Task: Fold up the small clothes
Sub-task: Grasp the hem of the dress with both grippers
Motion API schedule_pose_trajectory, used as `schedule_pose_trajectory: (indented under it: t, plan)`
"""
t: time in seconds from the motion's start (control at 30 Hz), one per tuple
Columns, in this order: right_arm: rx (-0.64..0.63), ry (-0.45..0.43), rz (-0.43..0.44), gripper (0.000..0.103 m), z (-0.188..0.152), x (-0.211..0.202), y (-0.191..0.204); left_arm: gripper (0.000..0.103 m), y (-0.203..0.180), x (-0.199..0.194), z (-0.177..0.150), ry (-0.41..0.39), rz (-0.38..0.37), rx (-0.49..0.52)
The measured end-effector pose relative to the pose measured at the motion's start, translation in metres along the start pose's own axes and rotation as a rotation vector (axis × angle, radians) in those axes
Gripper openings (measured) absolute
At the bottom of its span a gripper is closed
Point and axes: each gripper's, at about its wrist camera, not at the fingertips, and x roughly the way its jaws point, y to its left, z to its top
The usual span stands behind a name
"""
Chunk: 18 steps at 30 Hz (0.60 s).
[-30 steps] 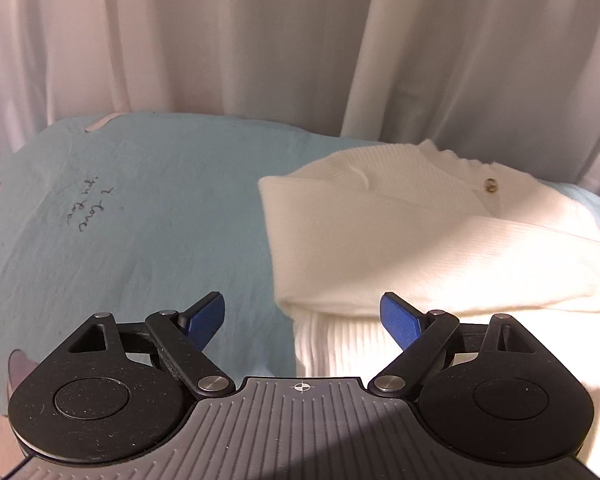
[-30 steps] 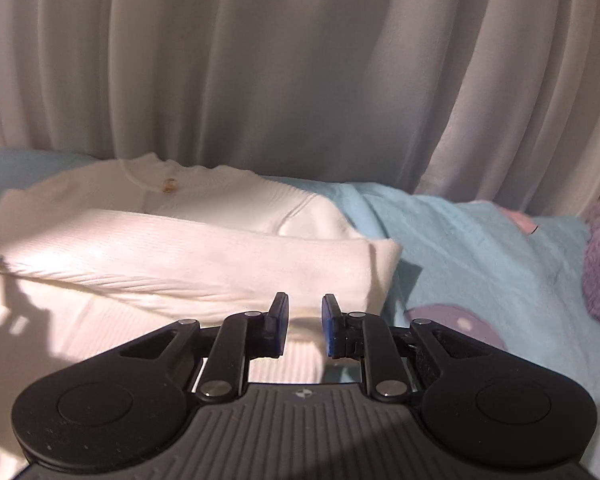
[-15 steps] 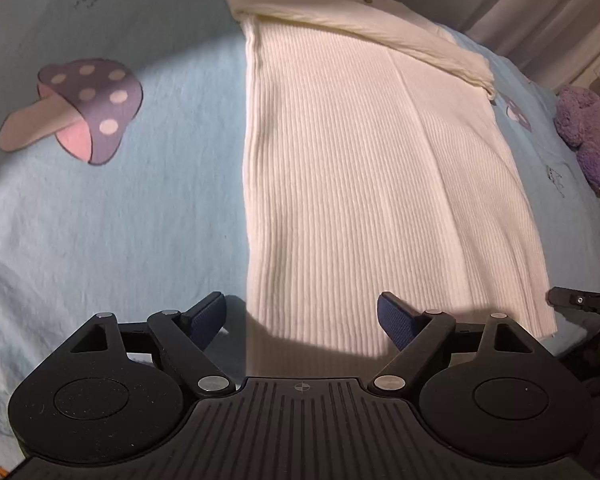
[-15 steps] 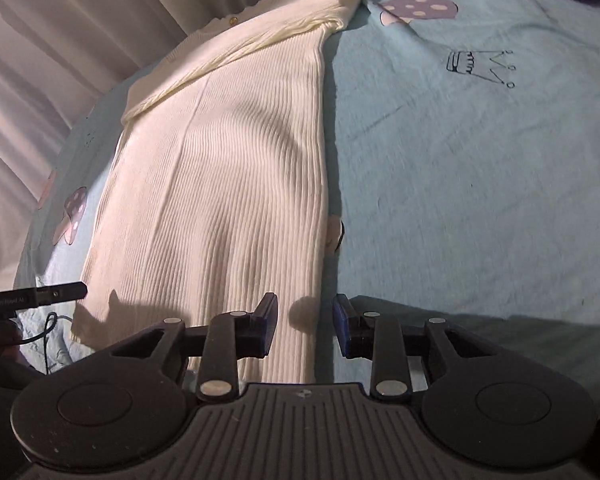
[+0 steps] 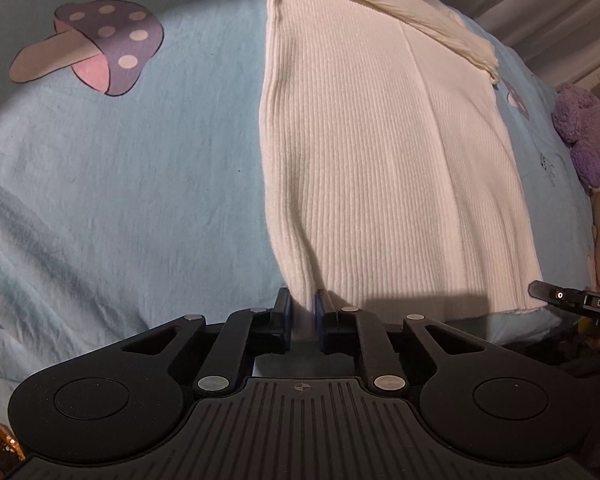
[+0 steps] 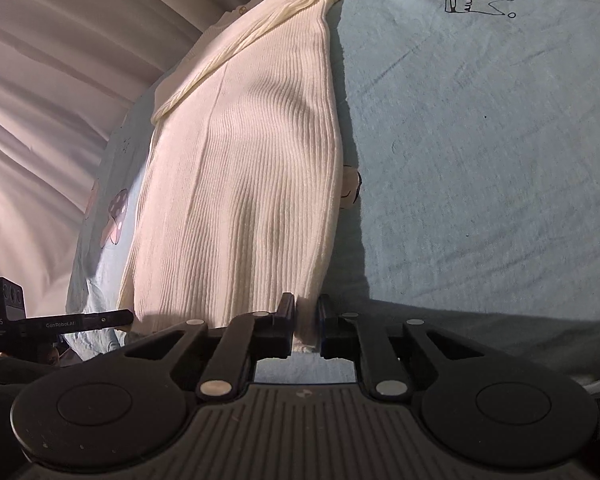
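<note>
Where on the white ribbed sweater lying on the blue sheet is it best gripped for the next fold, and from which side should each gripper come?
Grip the white ribbed sweater at its two near hem corners, coming from the hem end. It lies flat and long with the sleeves folded across the far end, so the hem is the free edge. The left gripper and right gripper have just closed on those corners.

One white sweater [image 5: 384, 152] lies ahead of the fingers. Two grippers, the left [image 5: 302, 314] and the right [image 6: 306, 322], each with two fingers. One purple plush toy [image 5: 584, 128] far right. One mushroom print [image 5: 96, 46] left.
</note>
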Motion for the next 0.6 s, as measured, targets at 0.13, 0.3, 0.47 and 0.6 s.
schedule_pose_trajectory:
  t: [0.13, 0.3, 0.47, 0.6]
  plan:
    - [0.003, -0.020, -0.003, 0.007, 0.005, -0.002, 0.000, 0.011, 0.007, -0.010, 0.005, -0.053, -0.090, -0.057]
    - [0.063, -0.194, 0.140, 0.005, 0.037, -0.020, 0.003, 0.011, 0.009, -0.053, 0.036, -0.259, -0.187, -0.092]
    - [0.015, -0.349, 0.127, 0.004, 0.080, -0.012, 0.015, 0.010, 0.003, -0.067, 0.081, -0.406, -0.198, -0.092]
    - [-0.027, -0.442, 0.017, 0.000, 0.109, 0.011, 0.026, 0.010, -0.006, -0.039, 0.114, -0.434, -0.122, -0.085]
